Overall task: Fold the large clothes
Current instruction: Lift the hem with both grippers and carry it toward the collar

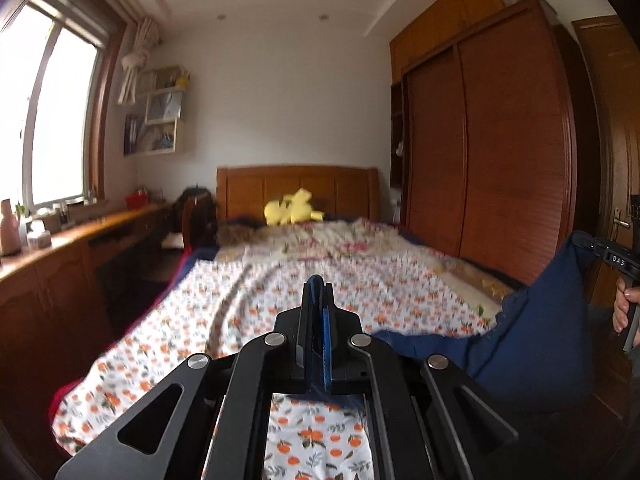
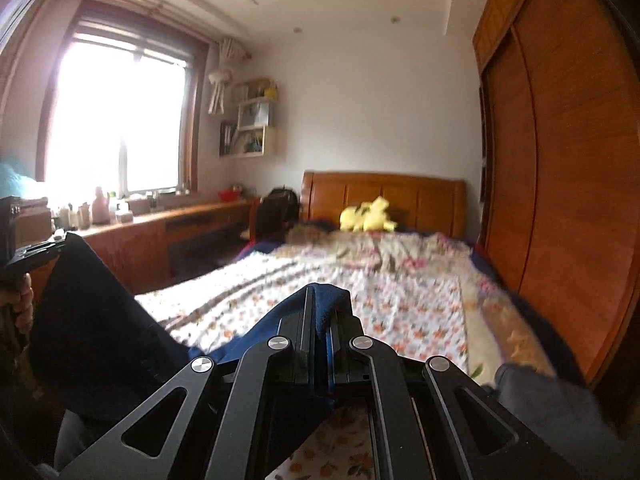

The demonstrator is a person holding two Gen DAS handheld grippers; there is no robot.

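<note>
Navy cloth fills the narrow slot of my left gripper (image 1: 318,280): its jaws are pressed together on a thin edge of the dark blue garment (image 1: 532,320), which shows as a blue strip between the two black fingers. From there I see the fabric hang away to the right as a broad, slack sheet, up to my right gripper at the frame's edge, held in a hand (image 1: 626,308). In the right wrist view, my right gripper (image 2: 326,296) pinches a bunched fold of the same garment (image 2: 100,320), the cloth heaped over the fingertips and draping left in a deep sag. The garment hangs above the bed (image 1: 248,312), whose floral orange-print sheet lies beneath.
</note>
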